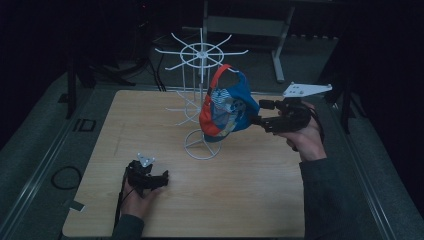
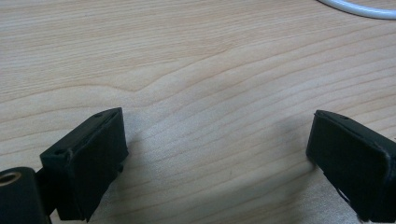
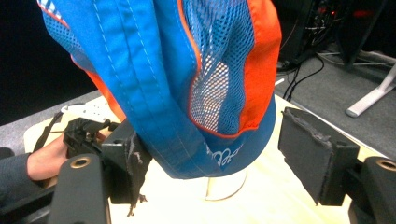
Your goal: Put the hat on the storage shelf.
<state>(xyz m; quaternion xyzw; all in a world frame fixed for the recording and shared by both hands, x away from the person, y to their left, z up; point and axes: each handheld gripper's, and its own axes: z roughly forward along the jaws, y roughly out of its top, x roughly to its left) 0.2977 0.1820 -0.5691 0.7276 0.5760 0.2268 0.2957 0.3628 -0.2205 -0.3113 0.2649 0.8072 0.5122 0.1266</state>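
A blue and orange mesh cap (image 1: 227,107) hangs on a white wire rack (image 1: 200,52) that stands on the wooden table (image 1: 240,200). My right gripper (image 1: 257,112) is raised at the cap's right side. In the right gripper view its jaws stand open on either side of the cap's (image 3: 187,70) lower edge, and the left jaw looks to touch the fabric. My left gripper (image 1: 162,179) rests low on the table at the front left. It is open over bare wood (image 2: 187,70), with nothing between its jaws (image 2: 217,119).
The rack's round wire base (image 1: 202,145) sits mid-table, and its edge (image 2: 359,8) shows in the left gripper view. Wire arms stick out from the rack's top ring. Dark floor, cables and a metal stand leg (image 1: 280,60) lie beyond the table.
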